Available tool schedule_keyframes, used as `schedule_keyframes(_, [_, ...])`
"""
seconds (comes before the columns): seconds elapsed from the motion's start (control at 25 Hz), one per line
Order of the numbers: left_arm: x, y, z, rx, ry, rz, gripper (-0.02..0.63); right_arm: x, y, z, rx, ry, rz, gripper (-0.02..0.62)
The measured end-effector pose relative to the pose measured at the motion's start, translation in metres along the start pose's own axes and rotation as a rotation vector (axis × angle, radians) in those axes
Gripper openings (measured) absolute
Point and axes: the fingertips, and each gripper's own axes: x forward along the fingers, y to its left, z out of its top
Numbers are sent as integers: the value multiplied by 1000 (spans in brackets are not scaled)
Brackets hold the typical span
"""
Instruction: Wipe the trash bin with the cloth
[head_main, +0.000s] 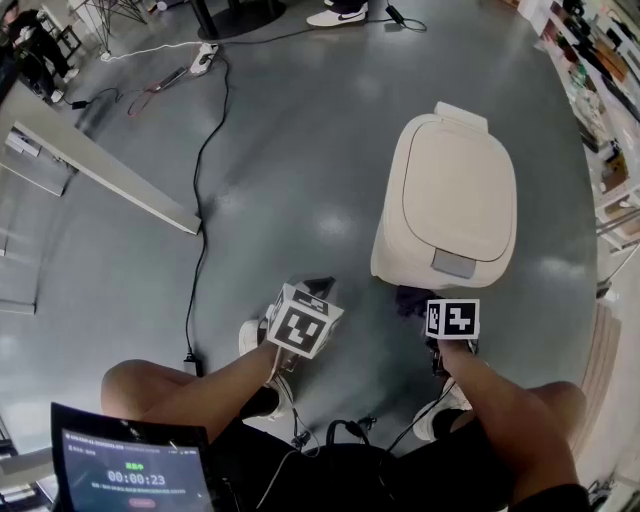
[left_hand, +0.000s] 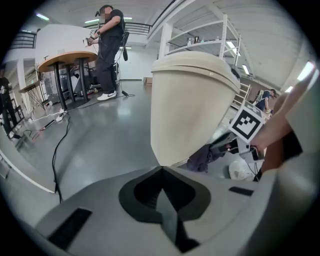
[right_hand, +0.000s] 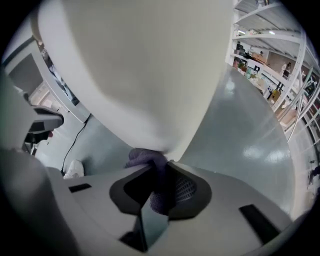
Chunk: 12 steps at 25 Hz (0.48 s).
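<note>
A cream trash bin (head_main: 450, 200) with a closed lid stands on the grey floor ahead of me. My right gripper (right_hand: 161, 172) is shut on a dark purple cloth (right_hand: 150, 162), and the cloth presses against the bin (right_hand: 135, 70) low on its near side. In the head view the cloth (head_main: 412, 298) shows just under the bin's front edge, ahead of the right gripper (head_main: 440, 300). My left gripper (left_hand: 161, 172) is shut and empty, a little left of the bin (left_hand: 192, 105); from there the cloth (left_hand: 202, 159) shows at the bin's base. In the head view the left gripper (head_main: 318, 286) hangs over bare floor.
A black cable (head_main: 205, 190) runs along the floor at the left, ending at a plug near my left shoe. A pale table edge (head_main: 100, 170) lies at the far left. Shelving (head_main: 610, 120) lines the right side. A person (left_hand: 107, 50) stands by a round table in the distance.
</note>
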Motion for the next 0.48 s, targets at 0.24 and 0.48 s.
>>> schedule_keyframes(0.24, [-1, -7, 13, -5, 27, -23, 2, -15, -15, 1, 34, 3, 11, 69])
schedule_keyframes(0.48, [1, -16, 30, -12, 42, -50, 2, -32, -32, 4, 103, -18, 21, 69])
